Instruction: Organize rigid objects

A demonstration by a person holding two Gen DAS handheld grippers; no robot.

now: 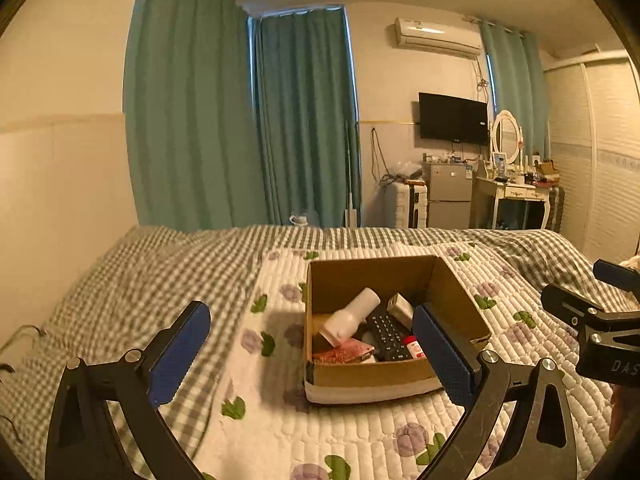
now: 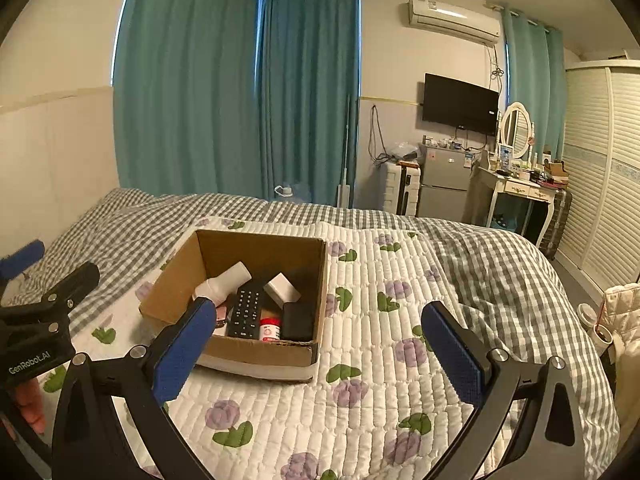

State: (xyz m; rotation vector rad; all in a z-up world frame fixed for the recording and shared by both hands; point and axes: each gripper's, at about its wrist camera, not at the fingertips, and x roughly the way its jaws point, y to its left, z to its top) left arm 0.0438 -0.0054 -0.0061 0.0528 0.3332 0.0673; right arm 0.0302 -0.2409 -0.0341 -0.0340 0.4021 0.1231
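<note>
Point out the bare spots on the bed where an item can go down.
Free: floral quilt right of the cardboard box, and in front of it toward both open grippers; checked blanket on its left. Crowded: inside the box, around the remote and white bottle.

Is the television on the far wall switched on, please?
Apparently off: the television screen is uniformly black in both views.
</note>
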